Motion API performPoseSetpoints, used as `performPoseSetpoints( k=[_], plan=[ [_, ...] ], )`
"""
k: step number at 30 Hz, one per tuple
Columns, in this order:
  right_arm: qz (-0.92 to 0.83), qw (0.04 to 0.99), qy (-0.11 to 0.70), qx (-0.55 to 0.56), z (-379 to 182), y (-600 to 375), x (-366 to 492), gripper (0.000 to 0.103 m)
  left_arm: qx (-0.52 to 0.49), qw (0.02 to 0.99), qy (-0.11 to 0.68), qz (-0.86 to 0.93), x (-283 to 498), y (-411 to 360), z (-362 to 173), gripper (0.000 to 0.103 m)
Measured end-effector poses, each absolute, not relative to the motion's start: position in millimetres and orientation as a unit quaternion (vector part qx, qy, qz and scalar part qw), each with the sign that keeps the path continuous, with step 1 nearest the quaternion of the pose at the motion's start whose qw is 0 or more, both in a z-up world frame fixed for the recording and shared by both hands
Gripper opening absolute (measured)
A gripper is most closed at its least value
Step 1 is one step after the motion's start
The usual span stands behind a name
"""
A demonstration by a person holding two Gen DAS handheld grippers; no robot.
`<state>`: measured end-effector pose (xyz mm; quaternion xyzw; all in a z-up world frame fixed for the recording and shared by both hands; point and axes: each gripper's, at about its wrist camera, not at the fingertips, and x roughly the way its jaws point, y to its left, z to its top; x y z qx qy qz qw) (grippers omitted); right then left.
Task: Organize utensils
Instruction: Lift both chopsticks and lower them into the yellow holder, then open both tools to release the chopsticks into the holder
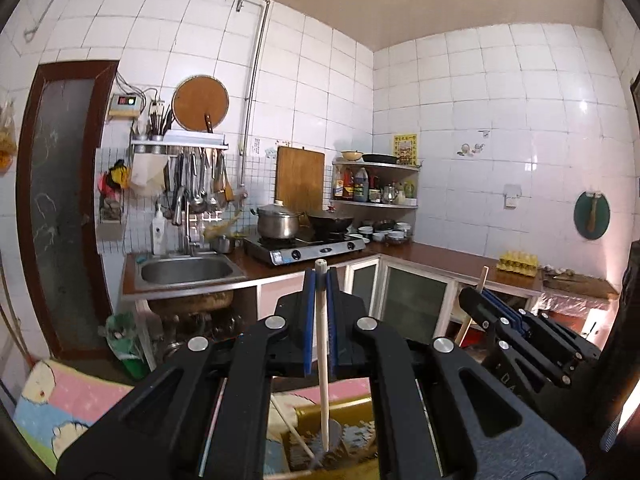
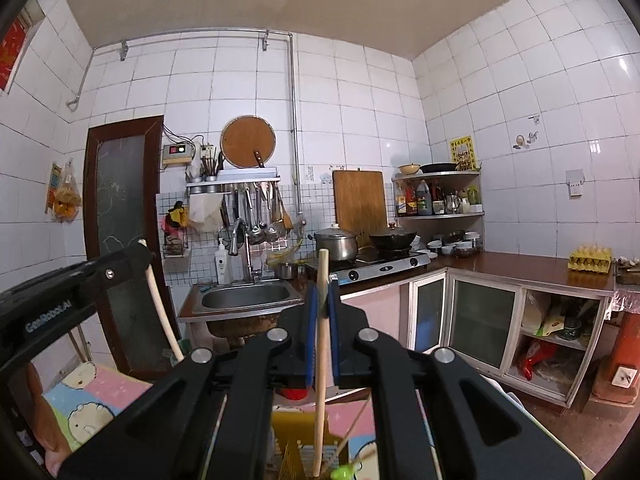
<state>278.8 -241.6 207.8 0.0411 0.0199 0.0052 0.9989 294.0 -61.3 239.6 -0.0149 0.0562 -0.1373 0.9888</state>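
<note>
In the left wrist view my left gripper (image 1: 321, 285) is shut on the upper part of a pale wooden utensil handle (image 1: 323, 360). The handle hangs straight down into a golden utensil holder (image 1: 352, 410). To the right, my right gripper (image 1: 479, 294) is shut on a second thin wooden handle (image 1: 483, 276). In the right wrist view that right gripper (image 2: 322, 294) clamps its wooden handle (image 2: 321, 380) upright over the golden holder (image 2: 286, 428). At the left edge my left gripper (image 2: 141, 255) holds a pale curved handle (image 2: 160, 312). The lower ends of both utensils are hidden.
A pink cartoon mat (image 1: 76, 400) lies under the holder. Behind are a steel sink (image 1: 186, 270), a gas stove (image 1: 308, 246) with pot and wok, a wall rack (image 1: 180, 146) of hanging utensils, a corner shelf (image 2: 440, 216) of bottles and an egg tray (image 2: 590, 258).
</note>
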Motion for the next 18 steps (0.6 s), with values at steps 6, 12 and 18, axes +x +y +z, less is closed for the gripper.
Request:
performPoseSetpoints(
  k=[6,12,18],
  plan=[
    [0.002,0.998,0.052,0.035,171,-238,313,0.006,-0.005,0.988,0.091,-0.128,324,-61,200,0.004],
    [0.000,0.994,0.099,0.036,135,-244,333,0.006,-0.007,0.984,0.136,-0.117,343,-51,159,0.004],
    [0.001,0.987,0.156,0.029,119,-245,349,0.007,-0.008,0.979,0.179,-0.098,355,-40,137,0.005]
  ],
)
